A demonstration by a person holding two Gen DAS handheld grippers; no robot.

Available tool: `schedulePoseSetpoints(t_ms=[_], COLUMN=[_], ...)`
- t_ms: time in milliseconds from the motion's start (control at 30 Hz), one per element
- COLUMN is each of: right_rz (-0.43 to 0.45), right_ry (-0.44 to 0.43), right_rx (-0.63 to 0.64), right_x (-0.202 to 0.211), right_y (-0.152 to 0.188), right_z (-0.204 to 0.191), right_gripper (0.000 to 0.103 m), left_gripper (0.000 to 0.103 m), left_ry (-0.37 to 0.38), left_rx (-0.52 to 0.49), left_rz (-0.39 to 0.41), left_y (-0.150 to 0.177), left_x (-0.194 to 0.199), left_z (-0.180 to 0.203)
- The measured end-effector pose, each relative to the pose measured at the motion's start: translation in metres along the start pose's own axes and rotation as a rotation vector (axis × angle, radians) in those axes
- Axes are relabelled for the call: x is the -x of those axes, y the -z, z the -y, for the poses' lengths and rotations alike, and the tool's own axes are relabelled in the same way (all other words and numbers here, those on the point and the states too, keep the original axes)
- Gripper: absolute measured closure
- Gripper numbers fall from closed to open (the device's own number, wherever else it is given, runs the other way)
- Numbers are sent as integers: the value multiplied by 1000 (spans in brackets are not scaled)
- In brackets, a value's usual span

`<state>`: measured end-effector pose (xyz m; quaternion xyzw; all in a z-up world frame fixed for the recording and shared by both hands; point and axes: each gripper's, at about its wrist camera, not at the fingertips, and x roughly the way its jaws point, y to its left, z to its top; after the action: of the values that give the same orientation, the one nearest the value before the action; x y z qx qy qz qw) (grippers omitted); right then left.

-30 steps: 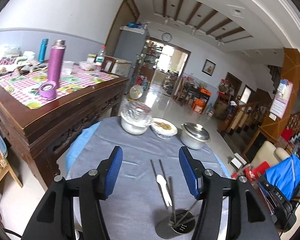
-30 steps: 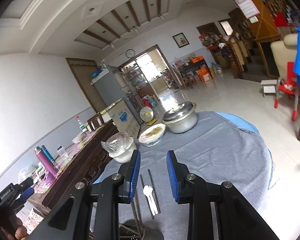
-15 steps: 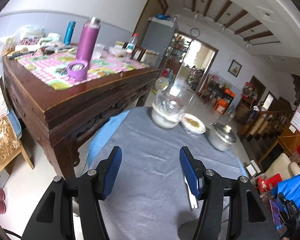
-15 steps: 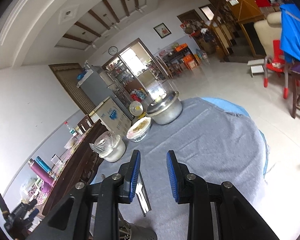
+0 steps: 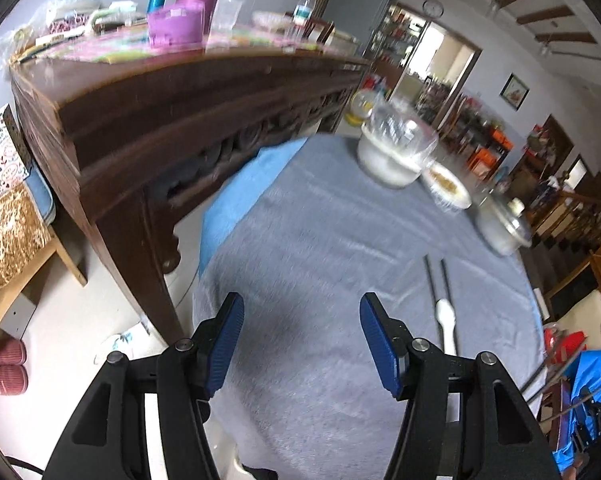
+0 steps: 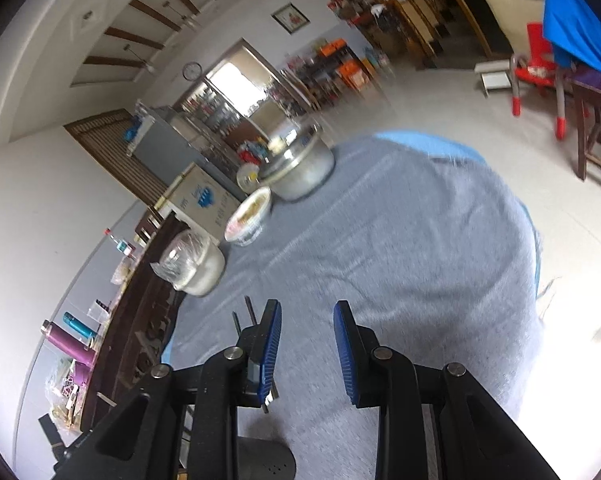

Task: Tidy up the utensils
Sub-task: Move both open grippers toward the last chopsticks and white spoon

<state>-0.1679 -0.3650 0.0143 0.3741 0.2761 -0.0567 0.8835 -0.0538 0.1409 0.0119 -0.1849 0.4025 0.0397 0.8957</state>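
Your left gripper (image 5: 302,342) hangs wide open and empty over the grey-clothed table (image 5: 320,240), the white spoon (image 5: 447,322) and dark chopsticks (image 5: 436,282) lying on the table just right of it, while your right gripper (image 6: 306,346) stands narrowly parted, holding nothing.

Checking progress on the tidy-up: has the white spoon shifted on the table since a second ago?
No. The white spoon still lies just below the chopsticks on the grey cloth.
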Motion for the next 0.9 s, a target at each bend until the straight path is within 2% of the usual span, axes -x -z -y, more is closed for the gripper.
schedulePoseSetpoints(t_ms=[433,600,767,900], right_rz=[-197,-241,-274,-298], right_ry=[23,30,25,19], right_rx=[-27,-20,-9,-1], right_x=[-77,-101,-121,-132], right_y=[21,25,29,33], right_z=[21,22,20,18], right_gripper=[74,74,74,74], left_gripper=[42,42,42,42], left_ry=[-31,-29,28,116], left_rx=[-104,-164,-256,-344], left_rz=[-148,-195,-215,-227], left_y=[14,14,11,12], left_x=[-76,-108,-132,-150], left_z=[29,46,80,116])
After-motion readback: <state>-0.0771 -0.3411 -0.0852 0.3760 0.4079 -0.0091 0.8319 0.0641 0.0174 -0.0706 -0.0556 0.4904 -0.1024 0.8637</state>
